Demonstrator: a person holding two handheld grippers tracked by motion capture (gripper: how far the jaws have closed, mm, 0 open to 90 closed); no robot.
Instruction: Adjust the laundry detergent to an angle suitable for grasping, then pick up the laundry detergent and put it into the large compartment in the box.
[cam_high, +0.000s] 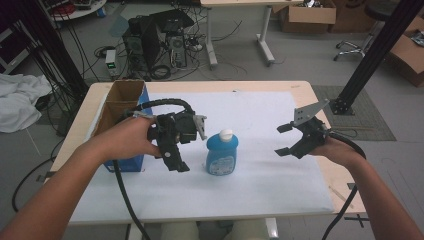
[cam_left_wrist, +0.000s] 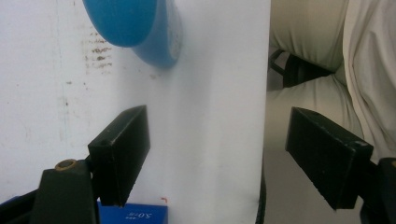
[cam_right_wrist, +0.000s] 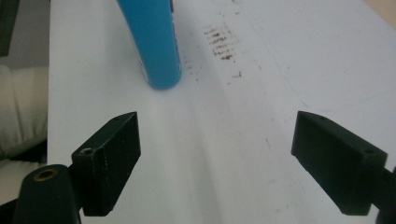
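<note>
The blue bottle (cam_high: 222, 154) stands upright with its white cap on, mid-sheet on the white mat (cam_high: 260, 190), with bare mat all around it. The left gripper (cam_high: 176, 159) hovers just beside it, jaws spread wide and empty, near the open cardboard box (cam_high: 120, 102) at the table's left edge. The right gripper (cam_high: 283, 140) hangs well apart toward the right edge, also wide open.

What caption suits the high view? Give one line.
Two open grippers, left and right, flank an upright blue bottle.
</note>
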